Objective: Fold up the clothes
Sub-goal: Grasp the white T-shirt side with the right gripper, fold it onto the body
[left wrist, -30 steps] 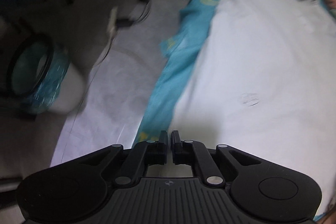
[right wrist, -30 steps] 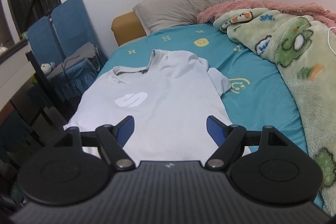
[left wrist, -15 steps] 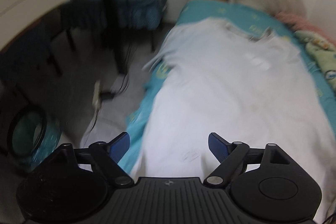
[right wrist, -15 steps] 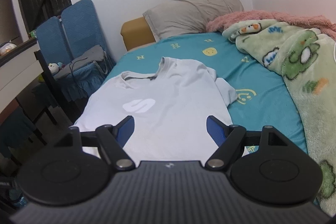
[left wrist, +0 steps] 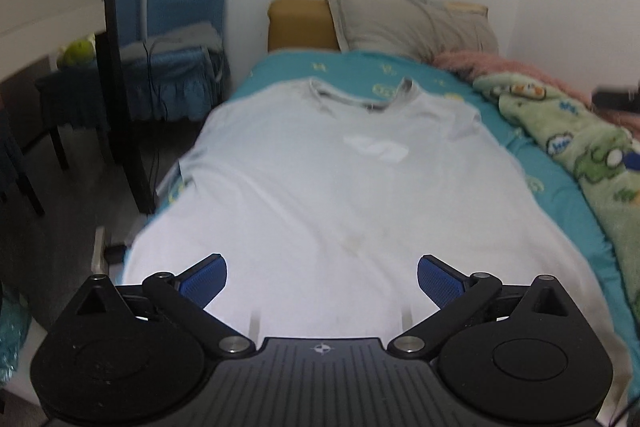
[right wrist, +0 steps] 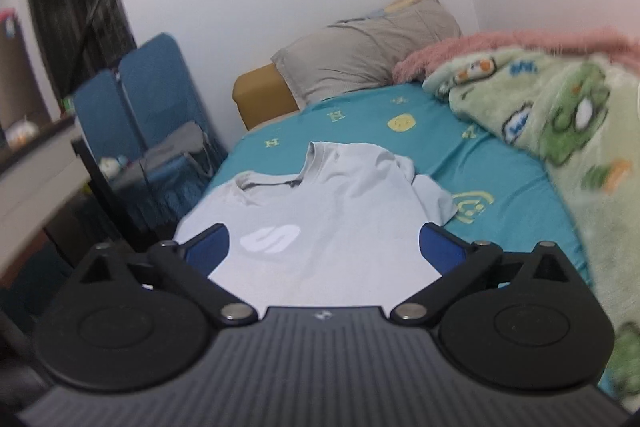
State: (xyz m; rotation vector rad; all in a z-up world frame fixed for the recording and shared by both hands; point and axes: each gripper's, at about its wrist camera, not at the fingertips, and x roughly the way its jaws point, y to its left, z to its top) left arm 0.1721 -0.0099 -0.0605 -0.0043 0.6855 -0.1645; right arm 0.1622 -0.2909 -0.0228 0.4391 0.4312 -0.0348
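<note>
In the left wrist view, the left gripper (left wrist: 322,281) has its blue fingers (left wrist: 204,277) spread wide apart, and nothing is between them but air. A second ago these fingers were pressed together down by the side of the bed, with the floor and a round bin in sight; they have just been opening. Now the view looks along the whole bed instead. The white T-shirt (left wrist: 340,187) lies flat and face up on the teal sheet (left wrist: 280,71), with its neck hole at the far end and a white logo (left wrist: 378,146) on the chest. The near edge of the shirt sits right under the gripper. A grey pillow (left wrist: 412,23) rests at the head of the bed, a green cartoon blanket (left wrist: 580,155) is bunched along the right side, and a blue chair (left wrist: 176,7) stands at the left by the wall. In the right wrist view, the right gripper (right wrist: 324,247) also has its fingers (right wrist: 440,247) spread wide, a bit wider than a second ago, and it holds nothing. The T-shirt (right wrist: 328,211) lies in front of it, with one short sleeve (right wrist: 434,199) sticking out to the right on the sheet (right wrist: 460,147). The shirt looks the same as before here, still spread out and not folded.
</note>
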